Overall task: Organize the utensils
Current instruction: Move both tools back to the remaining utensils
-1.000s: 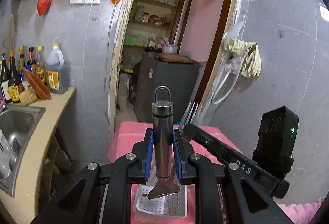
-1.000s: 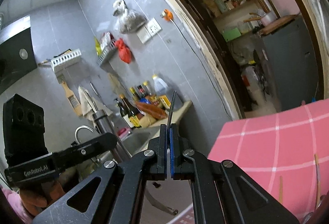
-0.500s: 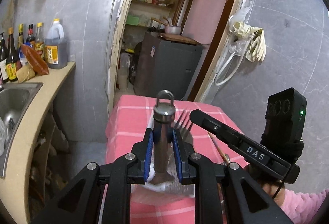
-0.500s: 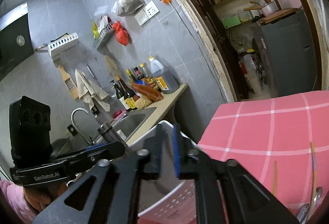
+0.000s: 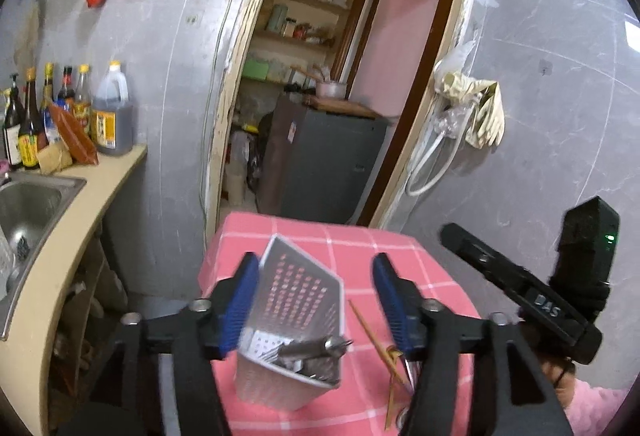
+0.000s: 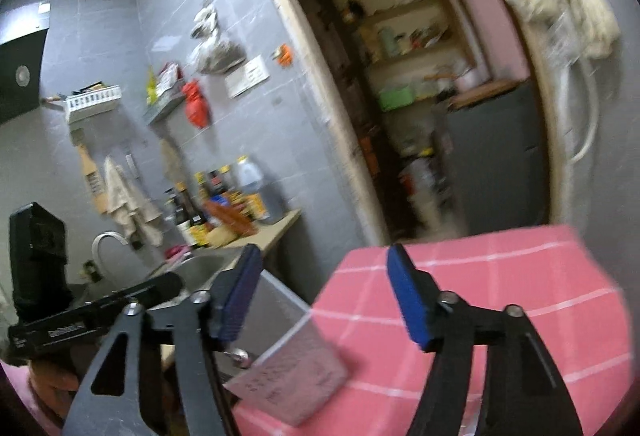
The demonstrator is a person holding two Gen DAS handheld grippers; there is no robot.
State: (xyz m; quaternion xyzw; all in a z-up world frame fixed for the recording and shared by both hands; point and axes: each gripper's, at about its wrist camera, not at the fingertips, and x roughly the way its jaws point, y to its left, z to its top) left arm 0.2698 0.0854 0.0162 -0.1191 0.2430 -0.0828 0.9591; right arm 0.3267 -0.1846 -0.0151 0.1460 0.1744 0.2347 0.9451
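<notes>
Both hand-held grippers released above the basket

Both tools are hanging empty over the pink checked cloth (image 5: 404, 252) covering the worktop. The left hand-held gripper (image 5: 316, 300) is standing with its blue pads spread wide and nothing between them, and the right hand-held gripper (image 6: 324, 300) is showing the same released state in its own blurred view.

Directly beneath the left one, the white perforated plastic basket (image 5: 304, 300) is sitting on the cloth, near the edge facing the sink (image 5: 28, 204). Inside it, a steel utensil with a thick cylindrical handle (image 5: 316, 348) is lying across the near end, its handle tip resting at the rim, with other metal pieces under it too small to identify. Just right of the basket, thin wooden chopsticks (image 5: 372, 332) are lying on the cloth, partly hidden behind the left gripper's right finger; something metallic is showing beside them, unclear.

Judging from this, the drop-off is done and the next pick is the loose chopsticks. Doing that well is likely meaning the following:

- lifting clear of the basket rim before travelling sideways, since the light basket is looking easy to nudge or tip;
- approaching the chopsticks across their length, with the pads straddling both sticks;
- closing near the middle so the sticks are not swinging when raised;
- lowering them into the basket end first, beside the steel handle rather than on top of it.
</notes>
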